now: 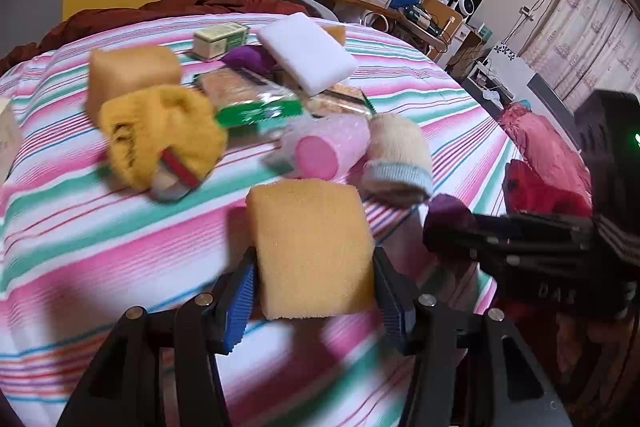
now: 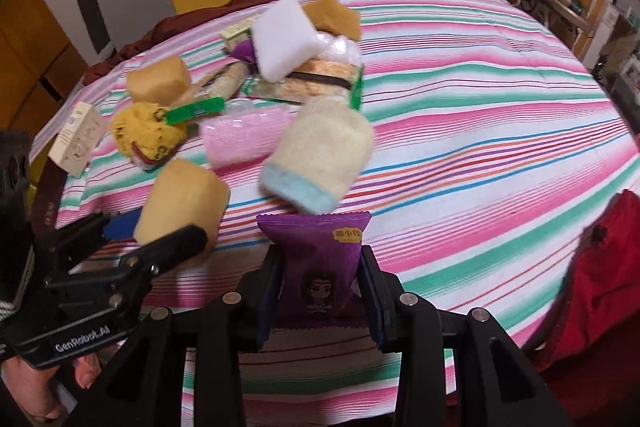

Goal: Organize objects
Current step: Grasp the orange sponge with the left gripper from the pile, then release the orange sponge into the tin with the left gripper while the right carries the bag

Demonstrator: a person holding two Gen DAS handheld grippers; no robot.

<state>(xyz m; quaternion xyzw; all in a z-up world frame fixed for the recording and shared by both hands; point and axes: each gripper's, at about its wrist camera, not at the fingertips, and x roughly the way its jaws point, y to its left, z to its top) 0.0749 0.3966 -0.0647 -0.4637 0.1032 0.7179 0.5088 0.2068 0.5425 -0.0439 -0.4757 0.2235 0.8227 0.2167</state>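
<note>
A: Sponge (image 1: 310, 251) sits near, left of the purple packet (image 2: 316, 267), between my left gripper (image 1: 314, 301) pads; are they pressing?

B: Half-closed, touching both sides, I judge. Squeeze gently, it squashes. My right gripper (image 2: 318, 291) is clamped tight on the packet.
</note>
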